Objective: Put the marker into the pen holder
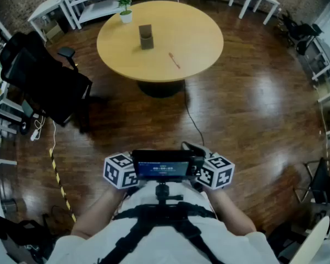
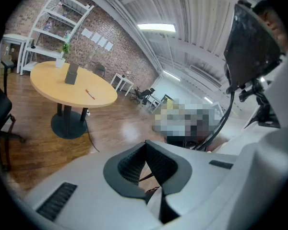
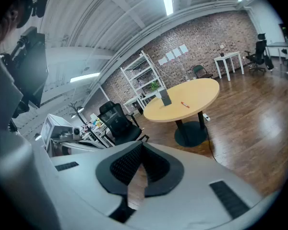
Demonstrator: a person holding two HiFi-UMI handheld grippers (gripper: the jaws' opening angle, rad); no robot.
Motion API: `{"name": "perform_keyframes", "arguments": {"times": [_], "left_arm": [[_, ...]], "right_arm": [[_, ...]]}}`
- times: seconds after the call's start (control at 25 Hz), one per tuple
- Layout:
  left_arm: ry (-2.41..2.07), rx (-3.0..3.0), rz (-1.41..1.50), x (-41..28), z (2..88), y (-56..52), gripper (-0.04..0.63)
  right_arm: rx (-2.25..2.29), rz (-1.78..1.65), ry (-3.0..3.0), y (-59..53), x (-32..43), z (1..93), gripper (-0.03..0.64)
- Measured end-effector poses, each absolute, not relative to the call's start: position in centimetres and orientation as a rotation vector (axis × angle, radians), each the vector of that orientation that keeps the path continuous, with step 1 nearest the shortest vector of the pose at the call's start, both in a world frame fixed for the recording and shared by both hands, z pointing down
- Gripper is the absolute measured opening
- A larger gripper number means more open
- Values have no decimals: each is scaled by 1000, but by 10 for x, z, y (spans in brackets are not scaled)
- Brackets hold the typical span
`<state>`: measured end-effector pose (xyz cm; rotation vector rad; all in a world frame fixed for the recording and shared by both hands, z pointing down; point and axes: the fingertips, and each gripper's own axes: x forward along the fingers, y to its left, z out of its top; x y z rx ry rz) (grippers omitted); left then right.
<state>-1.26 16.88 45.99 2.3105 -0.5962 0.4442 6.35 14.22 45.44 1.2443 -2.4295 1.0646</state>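
The left gripper and the right gripper are both closed on nothing, tips touching, held at the person's chest and well apart from the round table. There the red marker lies flat near the dark pen holder. The step is probably the approach: walk up, open the right jaws and take the marker across its middle, minding the floor cable and the black office chair; the potted plant stands clear.
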Motion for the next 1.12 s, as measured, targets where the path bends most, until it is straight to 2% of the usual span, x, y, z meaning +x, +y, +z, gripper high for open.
{"name": "perform_keyframes", "arguments": {"times": [1.12], "left_arm": [[-670, 2274, 438, 39, 454, 155, -3]], "right_arm": [[1205, 1112, -2454, 129, 120, 451, -8]]}}
